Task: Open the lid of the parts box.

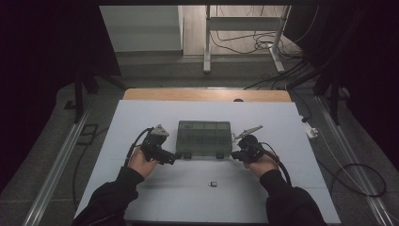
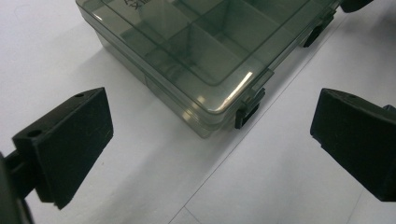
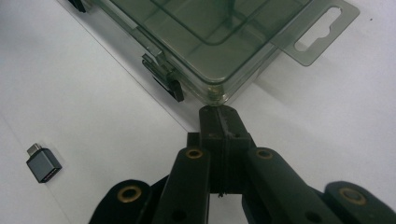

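A smoky see-through compartment box [image 1: 204, 137] lies with its lid down in the middle of the white table [image 1: 155, 117]. My left gripper [image 1: 176, 157] is at its near left corner. In the left gripper view the box [image 2: 201, 42] lies ahead and my left gripper [image 2: 212, 135] stands wide open around the corner with a black latch [image 2: 247, 112], touching nothing. My right gripper [image 1: 234, 154] is at the near right corner. In the right gripper view my right gripper [image 3: 219, 114] is shut, its tips right against the corner of the box [image 3: 205, 37], nothing between the jaws.
A small grey plug adapter [image 1: 213, 184] lies on the table in front of the box, between the person's forearms, and shows in the right gripper view [image 3: 43, 163]. The box's hang tab [image 3: 322, 28] sticks out at its right end. Cables and table legs lie beyond the far edge.
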A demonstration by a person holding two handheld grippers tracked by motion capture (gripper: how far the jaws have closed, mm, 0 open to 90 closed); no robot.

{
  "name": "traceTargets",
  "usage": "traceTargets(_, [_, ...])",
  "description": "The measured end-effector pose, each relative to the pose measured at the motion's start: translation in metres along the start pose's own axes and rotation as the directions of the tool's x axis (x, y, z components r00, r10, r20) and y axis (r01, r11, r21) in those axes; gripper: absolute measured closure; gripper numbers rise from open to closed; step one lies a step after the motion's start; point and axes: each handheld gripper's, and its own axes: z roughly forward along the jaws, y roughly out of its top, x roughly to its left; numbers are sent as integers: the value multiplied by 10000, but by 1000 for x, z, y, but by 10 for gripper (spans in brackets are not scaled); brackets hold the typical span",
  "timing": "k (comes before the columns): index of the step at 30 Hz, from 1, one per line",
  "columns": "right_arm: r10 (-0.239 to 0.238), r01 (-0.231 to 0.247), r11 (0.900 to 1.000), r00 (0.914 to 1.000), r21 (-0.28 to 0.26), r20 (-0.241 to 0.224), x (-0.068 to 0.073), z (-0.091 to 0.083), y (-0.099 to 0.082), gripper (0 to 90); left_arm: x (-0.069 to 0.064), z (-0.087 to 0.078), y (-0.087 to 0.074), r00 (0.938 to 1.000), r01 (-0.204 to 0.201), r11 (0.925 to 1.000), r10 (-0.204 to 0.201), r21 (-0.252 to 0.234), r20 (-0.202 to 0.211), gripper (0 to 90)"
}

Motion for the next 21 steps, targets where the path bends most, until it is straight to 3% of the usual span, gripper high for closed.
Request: traceTargets(21, [130, -128, 9987, 9999, -499, 29, 0, -9, 0, 886, 0, -3, 2, 9999, 86, 10000, -87, -50, -100, 3])
